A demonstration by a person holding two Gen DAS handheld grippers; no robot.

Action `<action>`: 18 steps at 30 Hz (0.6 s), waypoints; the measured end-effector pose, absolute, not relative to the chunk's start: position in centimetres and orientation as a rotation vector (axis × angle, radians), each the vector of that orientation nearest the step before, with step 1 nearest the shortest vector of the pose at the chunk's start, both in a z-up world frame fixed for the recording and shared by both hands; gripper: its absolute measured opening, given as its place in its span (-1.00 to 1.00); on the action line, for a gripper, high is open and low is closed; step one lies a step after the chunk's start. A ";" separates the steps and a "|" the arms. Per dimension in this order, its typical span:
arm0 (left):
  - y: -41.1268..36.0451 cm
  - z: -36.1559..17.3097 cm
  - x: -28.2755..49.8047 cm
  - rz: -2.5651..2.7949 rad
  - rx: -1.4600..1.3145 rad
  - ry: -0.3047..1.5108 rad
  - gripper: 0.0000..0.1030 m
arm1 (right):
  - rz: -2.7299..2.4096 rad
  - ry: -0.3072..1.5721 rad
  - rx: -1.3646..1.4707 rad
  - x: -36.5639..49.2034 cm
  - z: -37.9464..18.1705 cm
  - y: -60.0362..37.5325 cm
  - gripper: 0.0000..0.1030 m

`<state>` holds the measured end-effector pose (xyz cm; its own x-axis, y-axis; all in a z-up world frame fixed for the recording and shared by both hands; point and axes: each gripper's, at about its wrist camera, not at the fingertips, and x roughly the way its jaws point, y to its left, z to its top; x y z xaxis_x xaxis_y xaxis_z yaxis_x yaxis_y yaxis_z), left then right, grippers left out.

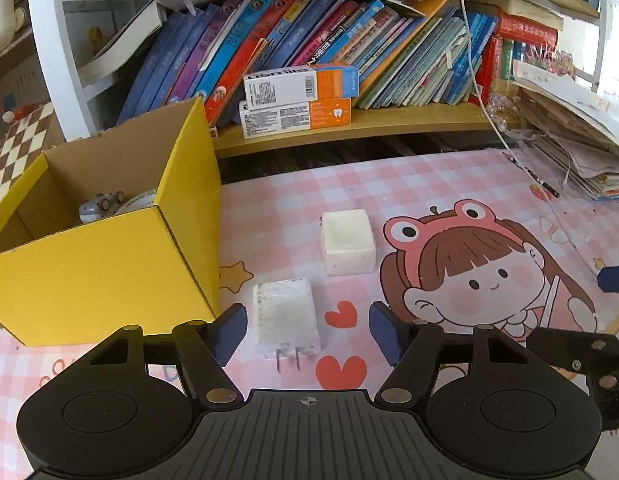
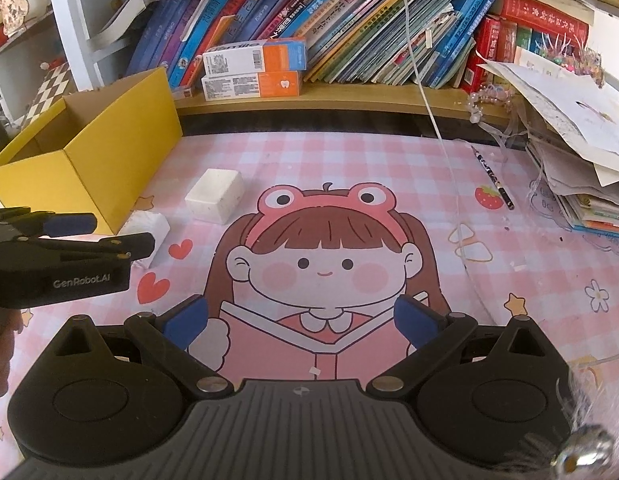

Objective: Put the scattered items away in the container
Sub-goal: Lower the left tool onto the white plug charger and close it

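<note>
Left gripper [image 1: 303, 332] fingers spread wide, straddling the white charger [image 1: 286, 317] lying flat on the desk [image 1: 429, 184], prongs toward camera: likely lined up to grab. White block [image 1: 348, 241] lies ahead; yellow box [image 1: 105, 264] just left. Right gripper [image 2: 301, 322] fingers apart, empty, waiting.

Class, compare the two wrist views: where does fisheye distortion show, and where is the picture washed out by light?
Left wrist view: the wooden shelf bows upward and the corners go dark; daylight bleaches the top right. Right wrist view: the same shelf curves, the paper stack at right is overexposed, and the left tongs at the left edge look slightly soft.
</note>
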<state>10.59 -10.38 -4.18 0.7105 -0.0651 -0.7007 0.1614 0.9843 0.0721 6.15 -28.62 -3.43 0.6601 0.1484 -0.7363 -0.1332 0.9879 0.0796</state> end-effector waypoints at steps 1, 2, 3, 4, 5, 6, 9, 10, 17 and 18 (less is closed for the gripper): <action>-10.4 -4.3 10.7 -0.124 0.128 0.772 0.31 | 0.159 0.837 0.020 6.2 -3.5 -28.6 0.95; -10.3 -4.4 10.8 -0.119 0.124 0.777 0.31 | 0.159 0.839 0.021 6.2 -3.5 -28.6 0.95; -10.3 -4.6 10.9 -0.114 0.120 0.782 0.31 | 0.159 0.841 0.022 6.2 -3.6 -28.7 0.95; -10.2 -4.8 11.1 -0.108 0.116 0.787 0.31 | 0.159 0.842 0.022 6.3 -3.6 -28.7 0.95; -10.1 -4.9 11.2 -0.103 0.112 0.791 0.31 | 0.159 0.843 0.023 6.3 -3.7 -28.7 0.95; -10.1 -5.0 11.2 -0.098 0.108 0.793 0.31 | 0.160 0.844 0.024 6.3 -3.7 -28.6 0.95; -9.7 -5.3 11.6 -0.085 0.081 0.802 0.26 | 0.164 0.847 0.026 6.4 -3.7 -28.6 0.95; -9.6 -5.4 11.8 -0.080 0.069 0.806 0.20 | 0.166 0.848 0.025 6.4 -3.8 -28.6 0.95; -8.7 -6.4 12.9 -0.032 0.010 0.850 -0.11 | 0.173 0.847 0.009 6.3 -3.7 -28.2 0.95; -8.6 -6.5 12.9 -0.030 0.003 0.853 -0.12 | 0.174 0.846 0.004 6.3 -3.7 -28.1 0.95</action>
